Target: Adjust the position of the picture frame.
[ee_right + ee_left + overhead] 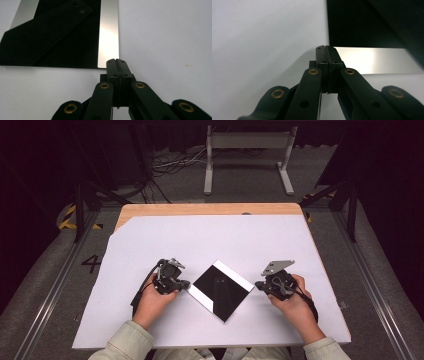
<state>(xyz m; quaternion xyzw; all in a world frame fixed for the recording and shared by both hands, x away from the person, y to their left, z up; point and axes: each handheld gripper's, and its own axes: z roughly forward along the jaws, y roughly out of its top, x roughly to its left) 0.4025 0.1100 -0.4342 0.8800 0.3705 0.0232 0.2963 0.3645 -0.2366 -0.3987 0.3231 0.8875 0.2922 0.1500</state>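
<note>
A square, shiny, mirror-like plate (220, 290) lies flat on the white sheet (200, 240), turned like a diamond. It reflects mostly dark, with bright strips along two edges. My left gripper (187, 284) rests at its left corner, jaws pressed together with nothing between them. In the left gripper view the shut tips (327, 47) sit right at the plate's (372, 60) corner. My right gripper (258, 284) is at the right corner, also shut and empty. In the right gripper view its tips (116, 60) stand just off the plate's (108, 32) bright edge.
The white sheet covers most of a wooden table (200, 209), whose far edge shows bare. Beyond the table a white metal stand (247, 155) and cables (170, 165) sit on the floor. Dark frame legs stand at both sides.
</note>
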